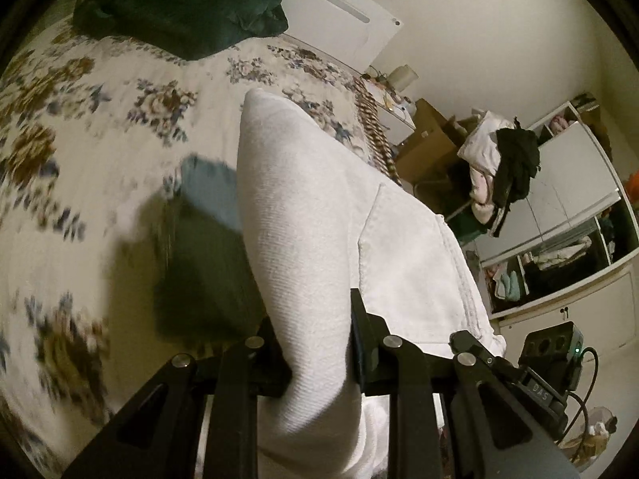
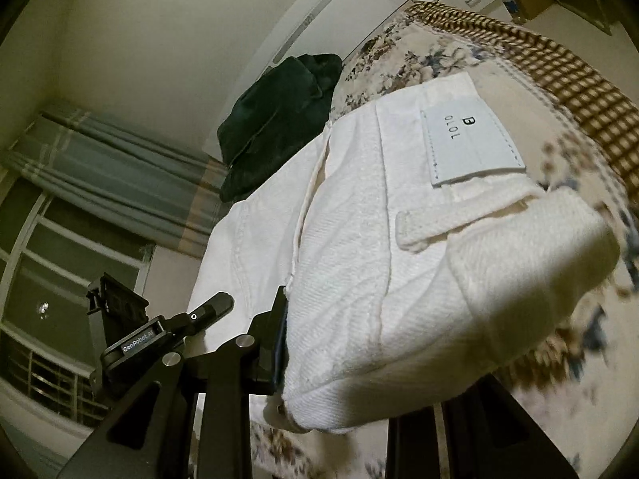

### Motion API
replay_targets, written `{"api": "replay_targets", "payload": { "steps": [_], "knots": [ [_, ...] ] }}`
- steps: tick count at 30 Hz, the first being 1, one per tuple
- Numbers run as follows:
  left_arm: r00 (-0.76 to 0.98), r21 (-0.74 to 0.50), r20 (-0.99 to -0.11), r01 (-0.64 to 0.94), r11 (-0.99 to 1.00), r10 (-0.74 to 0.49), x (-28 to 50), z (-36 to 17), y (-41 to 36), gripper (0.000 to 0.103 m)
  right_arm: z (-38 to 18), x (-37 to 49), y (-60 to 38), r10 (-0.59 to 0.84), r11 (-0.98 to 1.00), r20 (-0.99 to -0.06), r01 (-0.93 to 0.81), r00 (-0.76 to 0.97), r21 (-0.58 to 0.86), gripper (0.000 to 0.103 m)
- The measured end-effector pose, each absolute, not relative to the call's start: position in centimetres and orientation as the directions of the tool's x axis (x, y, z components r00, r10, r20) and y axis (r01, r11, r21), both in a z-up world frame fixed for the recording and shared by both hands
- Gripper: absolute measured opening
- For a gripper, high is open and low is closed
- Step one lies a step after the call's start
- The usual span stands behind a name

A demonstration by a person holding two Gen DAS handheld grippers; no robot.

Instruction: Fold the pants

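White pants (image 1: pixel 319 219) held up over the floral bedspread (image 1: pixel 80 127), one gripper at each end of the waist.

On the waistband we read a white patch (image 2: pixel 471 139) marked "B" and "OLOL"; the black mount beside our right gripper (image 2: pixel 319 343) reads "GenRobot.AI". Our left gripper (image 1: pixel 315 343) is clenched on a thick fold of the fabric. The right gripper's near finger presses the cloth, its other finger is hidden behind the bunched waist, so we cannot tell its grip. The pants run lengthwise away from the left camera; their legs are cut off from sight. The bedspread is motion-blurred. A dark green garment (image 1: pixel 179 4) lies well apart near the bed's head.
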State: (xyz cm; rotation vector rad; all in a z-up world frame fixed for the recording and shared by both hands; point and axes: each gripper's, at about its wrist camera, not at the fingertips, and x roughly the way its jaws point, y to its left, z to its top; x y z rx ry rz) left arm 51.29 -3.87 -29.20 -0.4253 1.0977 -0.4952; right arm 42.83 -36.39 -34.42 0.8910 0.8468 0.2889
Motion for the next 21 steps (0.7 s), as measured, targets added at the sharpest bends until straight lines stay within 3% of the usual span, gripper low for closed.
{"api": "replay_targets", "payload": {
  "steps": [10,13,16,17,18,19,21],
  "knots": [
    [0.235,-0.502,-0.828,0.091,0.86,-0.509,60.4,-39.4,-2.1,0.022,-44.5,52.1,-33.8,0.547,0.637,-0.639,0.226,0.541,0.737,0.029],
    [0.23,-0.44,-0.86,0.118,0.89,-0.455,59.6,-39.6,-2.1,0.032,-45.3,52.1,-33.5,0.539,0.665,-0.677,0.24,0.501,0.707,0.035],
    [0.238,-0.359,-0.892,0.144,0.922,-0.385,58.2,-38.7,-2.6,0.042,-45.0,51.6,-33.2,0.492,0.735,-0.738,0.235,0.463,0.637,0.046],
    [0.237,-0.331,-0.904,0.14,0.933,-0.356,58.0,-38.4,-2.7,0.052,-44.9,51.4,-32.9,0.475,0.755,-0.756,0.232,0.449,0.613,0.048],
    [0.241,-0.3,-0.914,0.135,0.944,-0.325,57.5,-38.0,-2.9,0.06,-44.7,51.1,-32.7,0.447,0.785,-0.783,0.229,0.433,0.575,0.055],
    [0.252,-0.289,-0.915,0.135,0.948,-0.314,57.3,-37.7,-2.8,0.064,-44.3,50.8,-32.4,0.417,0.809,-0.803,0.229,0.425,0.541,0.073],
    [0.283,-0.244,-0.919,0.141,0.959,-0.275,56.8,-37.0,-2.9,0.084,-43.4,50.3,-32.2,0.375,0.837,-0.823,0.226,0.426,0.498,0.088]
  ]
}}
